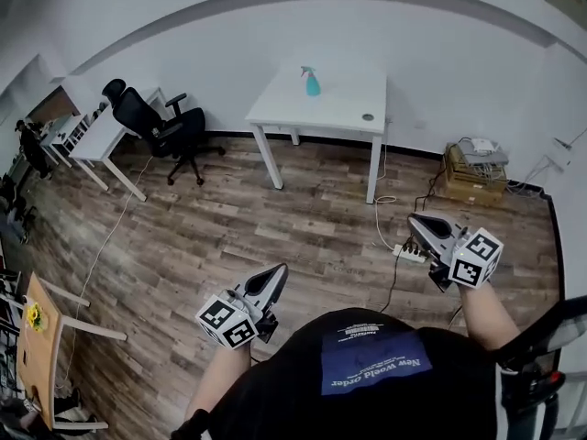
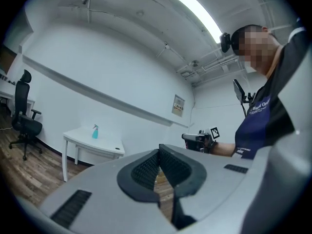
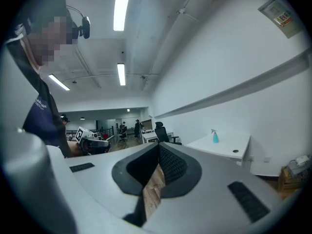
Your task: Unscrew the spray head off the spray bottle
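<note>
White table [image 1: 341, 108] by the wall, black office chair [image 1: 163, 128], cardboard box [image 1: 466, 181], wood-plank floor [image 1: 275, 232]

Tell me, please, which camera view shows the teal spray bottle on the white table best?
The head view: the teal spray bottle stands upright on the white table, largest there, its spray head distinct. Both gripper views show it as a tiny, distant shape.
</note>
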Motion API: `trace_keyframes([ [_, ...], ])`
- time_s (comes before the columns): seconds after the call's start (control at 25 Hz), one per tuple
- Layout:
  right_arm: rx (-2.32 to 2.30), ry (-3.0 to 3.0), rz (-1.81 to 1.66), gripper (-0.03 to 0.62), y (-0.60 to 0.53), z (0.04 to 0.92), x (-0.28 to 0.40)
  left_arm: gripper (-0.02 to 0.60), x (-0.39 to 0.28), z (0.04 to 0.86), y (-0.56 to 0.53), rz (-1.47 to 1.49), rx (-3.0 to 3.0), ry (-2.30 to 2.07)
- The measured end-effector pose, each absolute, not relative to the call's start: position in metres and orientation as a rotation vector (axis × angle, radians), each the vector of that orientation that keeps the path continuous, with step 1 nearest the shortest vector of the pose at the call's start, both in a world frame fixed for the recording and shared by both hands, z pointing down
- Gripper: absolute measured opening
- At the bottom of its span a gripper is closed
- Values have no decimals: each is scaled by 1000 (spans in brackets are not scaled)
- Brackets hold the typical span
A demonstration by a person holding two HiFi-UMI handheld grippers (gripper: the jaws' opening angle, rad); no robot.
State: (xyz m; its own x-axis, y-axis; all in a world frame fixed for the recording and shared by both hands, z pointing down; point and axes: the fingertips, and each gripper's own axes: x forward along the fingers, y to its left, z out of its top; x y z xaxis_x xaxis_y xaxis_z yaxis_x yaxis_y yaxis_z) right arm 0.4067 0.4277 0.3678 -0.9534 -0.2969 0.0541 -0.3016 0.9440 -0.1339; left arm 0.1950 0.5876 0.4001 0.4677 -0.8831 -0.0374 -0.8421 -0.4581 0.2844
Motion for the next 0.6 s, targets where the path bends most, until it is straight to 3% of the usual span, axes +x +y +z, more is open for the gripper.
trace_keyframes([
  [0.2, 445, -3042, 215, -5, 391, 372, 338, 5, 122, 407, 545, -312, 2432, -1503],
  [0.6, 349, -3069, 232, -5, 226, 391, 267, 5, 61, 426, 399, -313, 2378, -1594],
])
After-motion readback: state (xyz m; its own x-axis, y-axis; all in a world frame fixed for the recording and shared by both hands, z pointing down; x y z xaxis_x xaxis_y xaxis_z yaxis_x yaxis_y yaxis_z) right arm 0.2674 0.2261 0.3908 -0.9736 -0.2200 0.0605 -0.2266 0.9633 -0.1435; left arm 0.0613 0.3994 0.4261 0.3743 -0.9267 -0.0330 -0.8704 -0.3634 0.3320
